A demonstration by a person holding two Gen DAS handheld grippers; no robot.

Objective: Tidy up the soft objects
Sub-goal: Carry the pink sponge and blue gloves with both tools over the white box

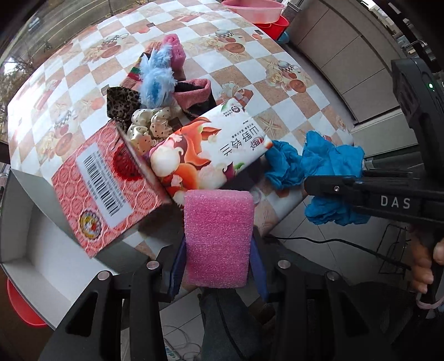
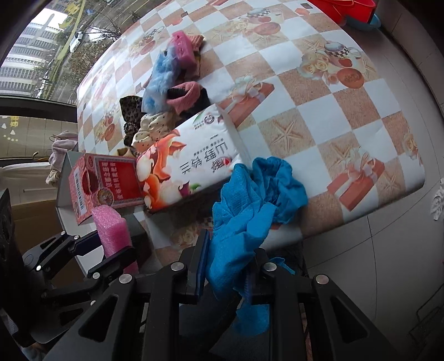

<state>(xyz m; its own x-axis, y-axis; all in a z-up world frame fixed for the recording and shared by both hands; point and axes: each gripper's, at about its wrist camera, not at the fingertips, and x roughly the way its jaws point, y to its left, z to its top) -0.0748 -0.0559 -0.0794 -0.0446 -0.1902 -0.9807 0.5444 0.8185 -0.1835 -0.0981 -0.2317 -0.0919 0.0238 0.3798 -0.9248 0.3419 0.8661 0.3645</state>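
Left gripper (image 1: 217,280) clamped on pink foam block (image 1: 218,238), right gripper (image 2: 226,272) pinched on crumpled blue cloth (image 2: 249,205); both held off the table's near edge, likely staged for the open white box (image 1: 33,236) at left. Beyond: tissue pack (image 1: 211,147), red carton (image 1: 111,188), then the unsorted pile of scrunchies (image 1: 147,127) and blue fluff (image 1: 156,77). Checkered tablecloth (image 1: 277,69); basins (image 1: 254,11) at far edge, tiled floor, window left.

Free room: bare checkered bench (image 2: 347,116) to the right of the white tissue pack (image 2: 199,155). Obstacles: the pack lies across the near edge, touching the red box (image 2: 108,180); a heap of soft items (image 1: 155,91) stands just behind them, blocking the middle.
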